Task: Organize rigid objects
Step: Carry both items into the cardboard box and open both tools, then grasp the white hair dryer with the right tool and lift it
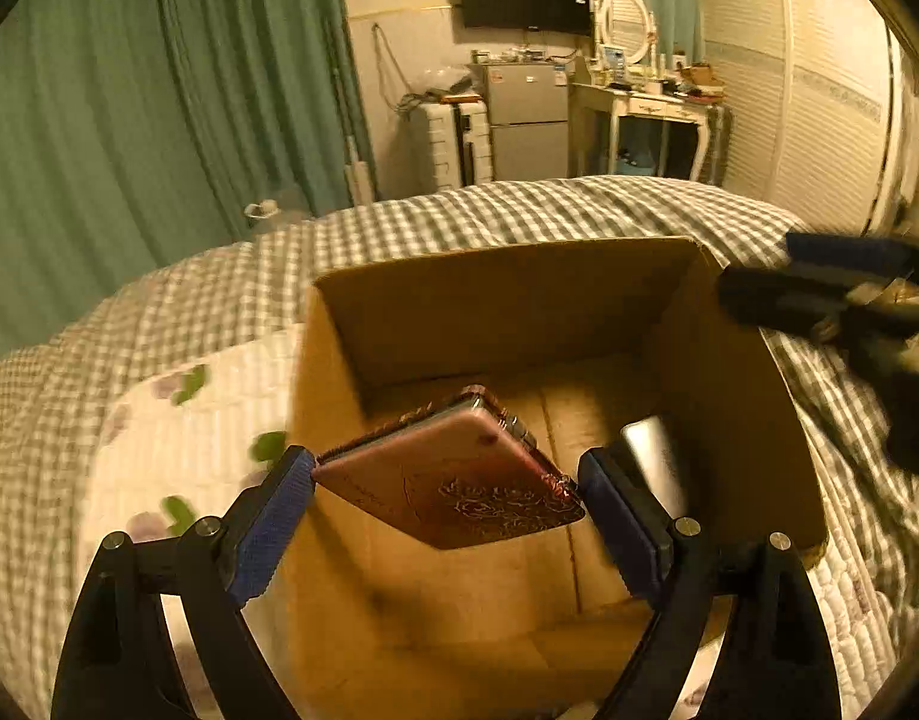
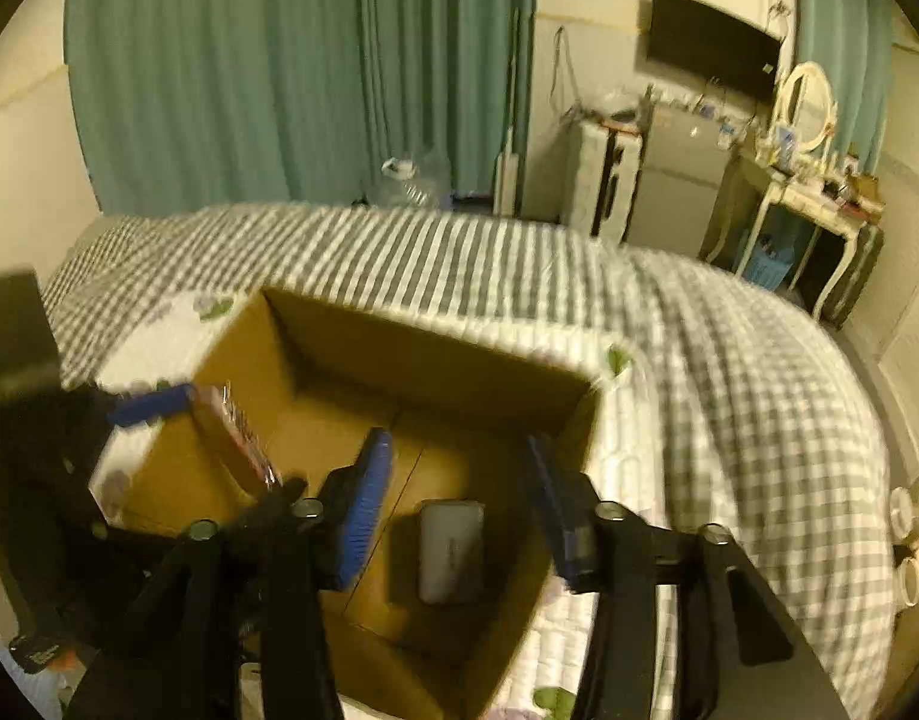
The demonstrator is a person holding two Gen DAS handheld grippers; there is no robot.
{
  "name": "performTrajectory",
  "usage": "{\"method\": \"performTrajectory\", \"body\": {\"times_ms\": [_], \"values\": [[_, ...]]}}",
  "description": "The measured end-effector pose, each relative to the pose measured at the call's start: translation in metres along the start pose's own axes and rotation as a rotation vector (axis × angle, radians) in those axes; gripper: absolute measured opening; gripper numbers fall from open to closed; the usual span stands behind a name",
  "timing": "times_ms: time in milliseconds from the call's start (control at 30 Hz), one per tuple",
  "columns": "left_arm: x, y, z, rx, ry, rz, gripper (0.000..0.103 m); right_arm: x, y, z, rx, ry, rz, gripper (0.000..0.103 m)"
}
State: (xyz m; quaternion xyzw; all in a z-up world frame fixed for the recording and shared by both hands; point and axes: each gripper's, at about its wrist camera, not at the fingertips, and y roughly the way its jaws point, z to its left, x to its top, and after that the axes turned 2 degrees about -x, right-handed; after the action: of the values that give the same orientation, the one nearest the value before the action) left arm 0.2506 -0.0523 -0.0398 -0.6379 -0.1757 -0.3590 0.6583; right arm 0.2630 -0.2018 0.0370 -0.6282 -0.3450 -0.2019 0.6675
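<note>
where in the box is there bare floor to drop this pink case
Bare floor lies between the cardboard box's far wall and the grey device. The right-wall side is crowded by that device. The left gripper holds the pink case above.

- My left gripper (image 1: 446, 480) is clamped, its blue pads pressing both sides of what it carries, tilted downward.
- My right gripper (image 2: 459, 504) hangs with fingers spread wide, holding nothing.

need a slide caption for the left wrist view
Left claw holds a pink patterned case over the open cardboard box on the checked bedspread.
</note>
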Motion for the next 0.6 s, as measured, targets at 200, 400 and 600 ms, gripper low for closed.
{"method": "performTrajectory", "body": {"times_ms": [200, 400, 600], "values": [[0.007, -0.06, 0.007, 0.05, -0.011, -0.088, 0.092, 0.01, -0.063, 0.007, -0.04, -0.041, -0.054, 0.074], [0.005, -0.115, 0.015, 0.061, -0.053, -0.128, 0.092, -0.006, -0.116, 0.018, -0.055, -0.072, -0.081, 0.076], [-0.032, -0.146, 0.017, 0.068, -0.08, -0.121, 0.092, -0.043, -0.139, 0.028, -0.014, -0.053, -0.061, 0.076]]}}
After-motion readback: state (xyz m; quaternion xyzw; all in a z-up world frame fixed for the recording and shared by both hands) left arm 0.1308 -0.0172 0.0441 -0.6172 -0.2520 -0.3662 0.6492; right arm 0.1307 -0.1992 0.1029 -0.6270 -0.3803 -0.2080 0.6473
